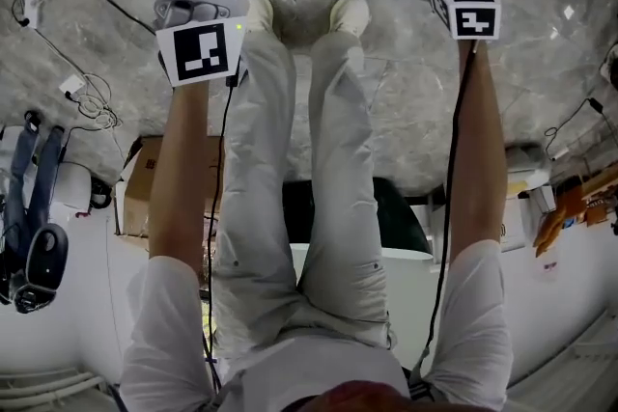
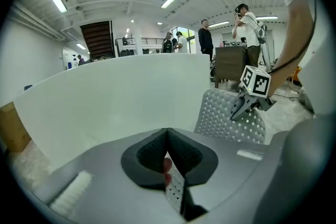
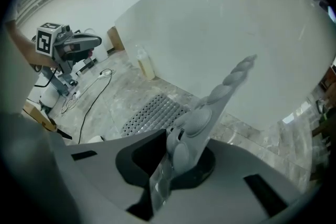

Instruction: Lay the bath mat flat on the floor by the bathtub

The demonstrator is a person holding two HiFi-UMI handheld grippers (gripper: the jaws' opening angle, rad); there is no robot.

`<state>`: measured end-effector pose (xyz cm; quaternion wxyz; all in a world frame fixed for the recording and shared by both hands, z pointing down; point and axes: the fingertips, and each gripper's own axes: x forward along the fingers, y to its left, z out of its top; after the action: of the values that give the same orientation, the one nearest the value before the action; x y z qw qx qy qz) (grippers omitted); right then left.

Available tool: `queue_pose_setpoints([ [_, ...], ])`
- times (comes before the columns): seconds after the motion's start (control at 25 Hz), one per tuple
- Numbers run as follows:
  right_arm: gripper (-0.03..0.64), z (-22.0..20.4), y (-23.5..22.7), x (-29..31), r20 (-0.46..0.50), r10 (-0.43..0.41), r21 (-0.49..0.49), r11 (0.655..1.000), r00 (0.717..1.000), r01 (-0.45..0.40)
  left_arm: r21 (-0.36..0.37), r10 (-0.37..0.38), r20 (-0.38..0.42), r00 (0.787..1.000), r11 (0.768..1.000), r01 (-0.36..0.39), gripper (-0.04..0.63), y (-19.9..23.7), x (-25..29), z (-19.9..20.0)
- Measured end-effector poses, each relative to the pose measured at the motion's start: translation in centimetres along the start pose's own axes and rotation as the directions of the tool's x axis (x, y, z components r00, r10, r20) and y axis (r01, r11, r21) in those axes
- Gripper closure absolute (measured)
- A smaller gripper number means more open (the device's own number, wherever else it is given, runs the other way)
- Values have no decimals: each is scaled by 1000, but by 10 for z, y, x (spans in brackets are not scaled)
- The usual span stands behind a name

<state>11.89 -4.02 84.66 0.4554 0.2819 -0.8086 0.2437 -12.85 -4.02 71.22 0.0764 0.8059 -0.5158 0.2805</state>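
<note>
The left gripper (image 2: 169, 164) has its jaws closed on a thin perforated edge of the mat (image 2: 227, 113). That edge shows only end-on, so how deep the grip goes is hard to tell. The right gripper (image 3: 170, 162) is likewise clamped on the mat's other end, where rounded suction cups rise from the pads. From the head view most of the mat is cut off by the top of the frame, and both grippers cover its corners. Only a dotted grey span shows between them, past the shoes (image 1: 259, 12). Whether its lower part touches the floor (image 1: 97, 34) I cannot tell. Just beyond it stands the white tub (image 3: 236, 23), its wall filling both gripper views. Farther off, people (image 2: 247, 29) stand small and indistinct.
</note>
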Motion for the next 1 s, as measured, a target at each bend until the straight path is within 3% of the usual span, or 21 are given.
queue_pose_setpoints([
  [0.2, 589, -29, -12, 19, 45, -93, 47, 995, 995, 91, -62, 34, -8, 999, 997, -34, 595, 0, 28, -30],
  [0.4, 584, -54, -22, 40, 77, -178, 125, 978, 981, 168, -47, -1, -18, 1000, 999, 0, 595, -14, 45, -53],
  [0.52, 583, -68, -29, 55, 64, -224, 120, 969, 972, 216, -33, -14, -41, 999, 999, 12, 597, -19, 52, -69],
  [0.8, 574, -96, -61, 73, 22, -374, 99, 924, 927, 370, -16, -26, -37, 999, 1000, 25, 597, -28, 66, -96],
  [1.0, 575, -115, -83, 74, 0, -435, 109, 895, 901, 432, -23, -16, -37, 999, 1000, 15, 595, -25, 73, -106],
])
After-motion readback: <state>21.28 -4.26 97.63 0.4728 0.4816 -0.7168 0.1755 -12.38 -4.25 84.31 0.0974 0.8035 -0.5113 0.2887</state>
